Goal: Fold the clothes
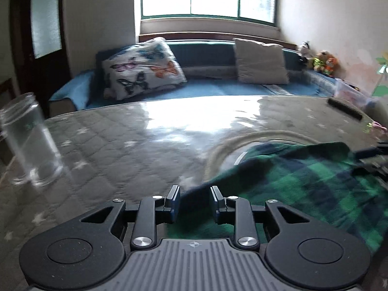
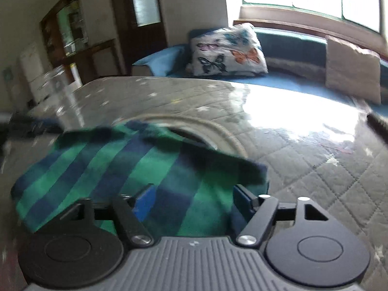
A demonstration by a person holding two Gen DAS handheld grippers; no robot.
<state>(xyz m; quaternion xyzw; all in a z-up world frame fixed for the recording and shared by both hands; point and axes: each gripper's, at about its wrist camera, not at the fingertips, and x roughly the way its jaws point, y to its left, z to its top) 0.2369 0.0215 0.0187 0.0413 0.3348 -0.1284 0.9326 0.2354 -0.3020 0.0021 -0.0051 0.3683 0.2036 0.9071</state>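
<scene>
A green and dark blue plaid cloth point(image 1: 303, 177) lies on the quilted grey table cover point(image 1: 121, 145), partly over a round rope-edged mat point(image 1: 232, 143). My left gripper point(image 1: 195, 201) is at the cloth's left corner. Its jaws stand a little apart, the cloth's edge runs through the gap, and the pads do not press on it. In the right wrist view the same cloth point(image 2: 109, 160) spreads out ahead. My right gripper point(image 2: 194, 198) hangs over its near right part with jaws wide apart, the fabric below and between the fingers.
A clear glass jar point(image 1: 29, 140) stands at the table's left edge. A dark flat object point(image 1: 344, 109) lies at the far right. Behind the table is a blue daybed with a butterfly pillow point(image 1: 143, 68) and a beige pillow point(image 1: 262, 60).
</scene>
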